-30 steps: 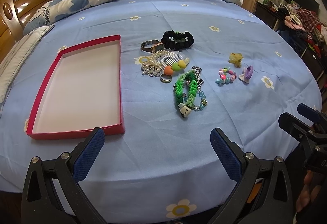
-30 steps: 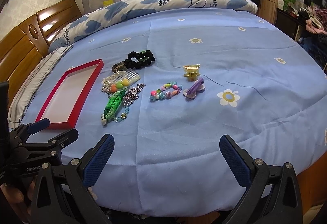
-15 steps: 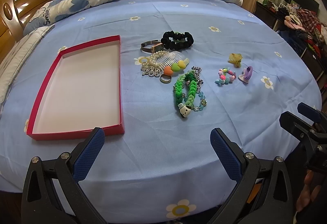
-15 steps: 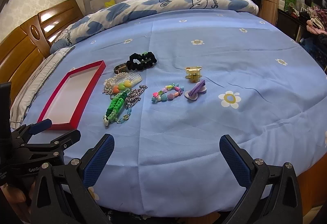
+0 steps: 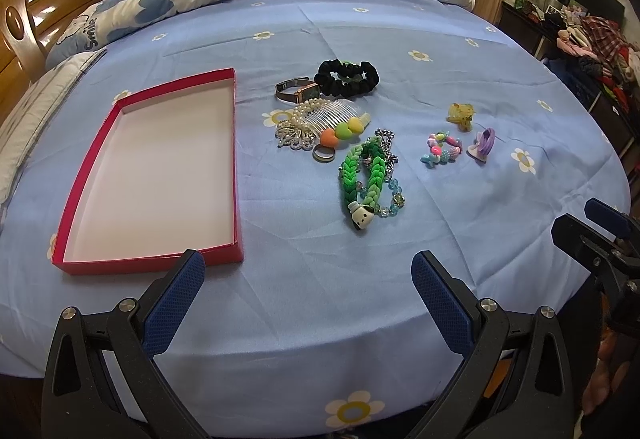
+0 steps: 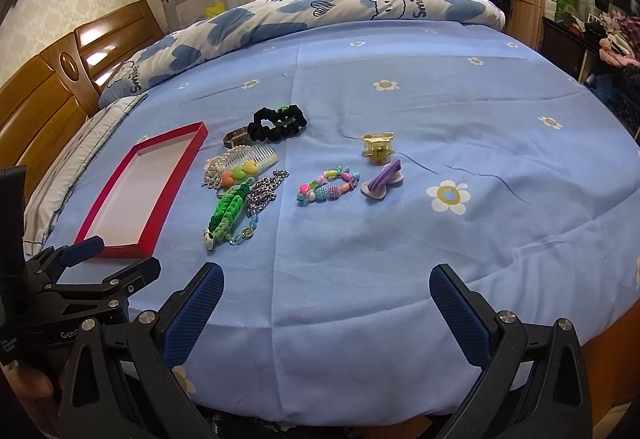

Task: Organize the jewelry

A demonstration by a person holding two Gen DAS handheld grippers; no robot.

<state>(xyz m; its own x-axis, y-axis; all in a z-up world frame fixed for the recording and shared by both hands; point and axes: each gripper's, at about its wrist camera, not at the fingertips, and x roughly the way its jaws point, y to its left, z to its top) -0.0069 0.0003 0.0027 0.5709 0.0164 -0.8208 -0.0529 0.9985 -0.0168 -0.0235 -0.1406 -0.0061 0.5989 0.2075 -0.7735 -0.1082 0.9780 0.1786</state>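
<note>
Jewelry [image 5: 362,175] lies well beyond left gripper [image 5: 308,279]; jaws spread.

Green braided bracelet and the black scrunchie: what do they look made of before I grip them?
The green braided bracelet looks like soft matte yarn or rubbery cord, judging by its plump plaited strands; which one, I cannot tell. It ends in a glossy white charm, probably plastic. The black scrunchie looks like gathered fabric, with ruffled, dull folds.
</note>
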